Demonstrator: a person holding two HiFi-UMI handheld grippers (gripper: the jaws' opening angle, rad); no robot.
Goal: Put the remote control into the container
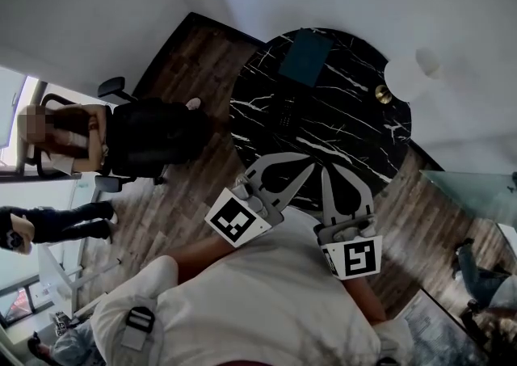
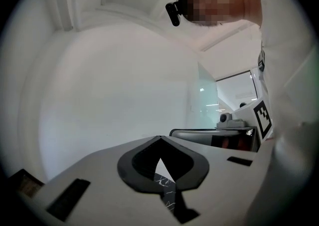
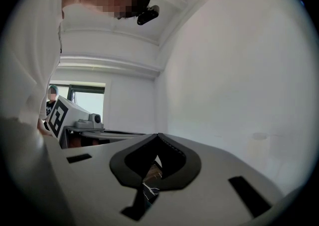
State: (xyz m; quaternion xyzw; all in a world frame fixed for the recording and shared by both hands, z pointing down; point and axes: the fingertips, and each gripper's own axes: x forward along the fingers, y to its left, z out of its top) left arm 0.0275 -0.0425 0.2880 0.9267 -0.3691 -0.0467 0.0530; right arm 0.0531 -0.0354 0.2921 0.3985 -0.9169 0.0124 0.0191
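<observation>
A round black marble table [image 1: 355,142] stands ahead of me in the head view. A dark teal rectangular container [image 1: 305,57] lies near its far edge. Closer in lies a small dark remote control [image 1: 283,119], faint against the marble. My left gripper [image 1: 310,161] and right gripper [image 1: 326,170] hang side by side over the table's near edge, close to my chest and well short of the remote. Each has its jaws shut with nothing between them. Both gripper views tilt up at white walls; the left gripper [image 2: 159,138] and right gripper [image 3: 159,135] show meeting tips there.
A white lamp [image 1: 410,75] with a brass base [image 1: 384,96] stands at the table's far right. A person in black [image 1: 153,136] sits on an office chair to the left on the wooden floor. A glass surface [image 1: 472,195] lies to the right.
</observation>
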